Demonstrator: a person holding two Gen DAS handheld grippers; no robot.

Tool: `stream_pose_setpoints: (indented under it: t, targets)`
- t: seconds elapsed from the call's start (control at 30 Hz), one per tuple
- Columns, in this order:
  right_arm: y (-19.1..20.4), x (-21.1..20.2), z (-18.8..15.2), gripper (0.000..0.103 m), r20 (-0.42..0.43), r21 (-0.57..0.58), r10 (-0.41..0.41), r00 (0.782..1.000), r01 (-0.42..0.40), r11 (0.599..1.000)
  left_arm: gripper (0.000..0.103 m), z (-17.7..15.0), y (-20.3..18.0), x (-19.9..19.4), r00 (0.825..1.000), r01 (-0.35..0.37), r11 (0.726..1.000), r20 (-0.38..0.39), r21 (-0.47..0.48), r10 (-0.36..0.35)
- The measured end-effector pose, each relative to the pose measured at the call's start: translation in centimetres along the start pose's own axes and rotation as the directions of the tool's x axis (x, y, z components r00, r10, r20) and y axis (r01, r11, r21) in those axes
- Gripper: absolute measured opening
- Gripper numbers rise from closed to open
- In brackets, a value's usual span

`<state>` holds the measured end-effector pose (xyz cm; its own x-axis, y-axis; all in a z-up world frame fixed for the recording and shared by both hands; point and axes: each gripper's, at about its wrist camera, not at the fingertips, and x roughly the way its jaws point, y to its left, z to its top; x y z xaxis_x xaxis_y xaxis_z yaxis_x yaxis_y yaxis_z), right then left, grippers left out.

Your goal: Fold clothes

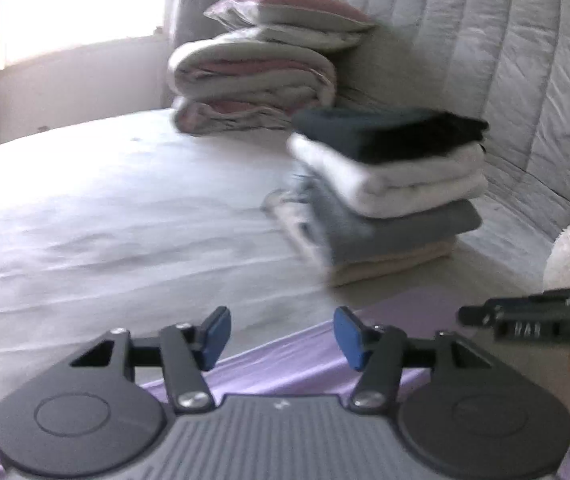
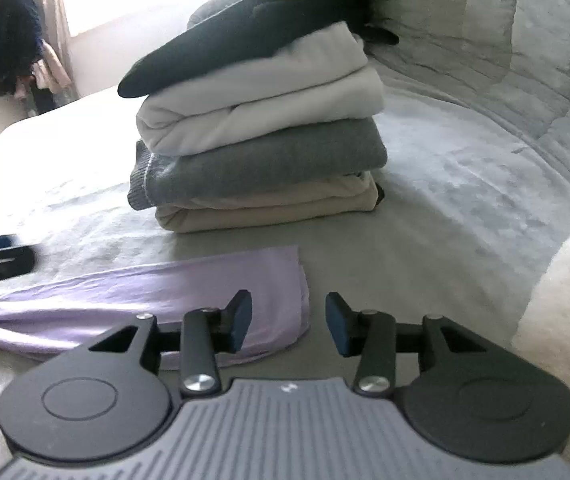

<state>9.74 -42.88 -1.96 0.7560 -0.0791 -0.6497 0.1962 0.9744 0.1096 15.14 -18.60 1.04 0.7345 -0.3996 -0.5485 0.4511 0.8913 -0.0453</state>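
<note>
The bed (image 2: 445, 208) carries everything here, its pale sheet running back to a quilted grey headboard (image 1: 505, 60), with rolled bedding (image 1: 249, 76) piled near the window. In front of that stands a neat stack of folded clothes (image 2: 261, 120): dark on top, white, grey, then beige at the bottom. Just before the stack lies the lilac garment (image 2: 173, 292), spread flat and long across the sheet, one squared end close to the right gripper; whether it is part-folded or only laid out, I cannot tell. It looks thin, soft and slightly shiny, so I judge it light, limp and prone to slip; the corners of that squared end seem the surest hold. The left gripper (image 1: 281, 336) hovers above the lilac cloth with its jaws apart, holding nothing. The right gripper (image 2: 289, 328) is likewise spread and empty. A white fluffy thing (image 2: 565, 300) sits at the right. No readable writing shows; marks on the right gripper's body are too blurred.
</note>
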Motion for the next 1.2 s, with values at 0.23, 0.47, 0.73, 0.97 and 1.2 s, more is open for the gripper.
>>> stream_pose_setpoints:
  t: [0.23,0.47,0.73,0.97,1.2]
  targets:
    - [0.5,-1.6,-0.2,0.049,-0.093,0.178,0.126,0.988,-0.108,0.978,0.064,-2.4,7.7,-7.0,0.997,-0.083,0.996,-0.006,-0.043,0.083]
    - [3.8,-3.2,-0.1,0.049,-0.170,0.280,0.211,0.963,-0.158,0.947,0.065,-6.2,13.8,-13.2,0.992,-0.124,0.990,-0.002,-0.072,0.124]
    - [6.1,-3.4,-1.5,0.049,-0.146,0.547,0.291,0.945,-0.169,0.820,0.062,-11.1,15.6,-13.3,0.996,-0.089,0.996,0.022,-0.020,0.089]
    - [6.3,-1.3,-3.8,0.034,-0.133,0.532,0.084,0.988,0.000,0.847,0.054,-12.4,15.4,-10.1,0.999,-0.026,0.999,-0.024,0.046,0.027]
    - [5.2,0.7,-4.3,0.022,-0.046,0.552,0.093,0.995,-0.052,0.832,0.044,-12.5,14.3,-7.7,1.000,-0.008,0.996,-0.030,0.094,0.011]
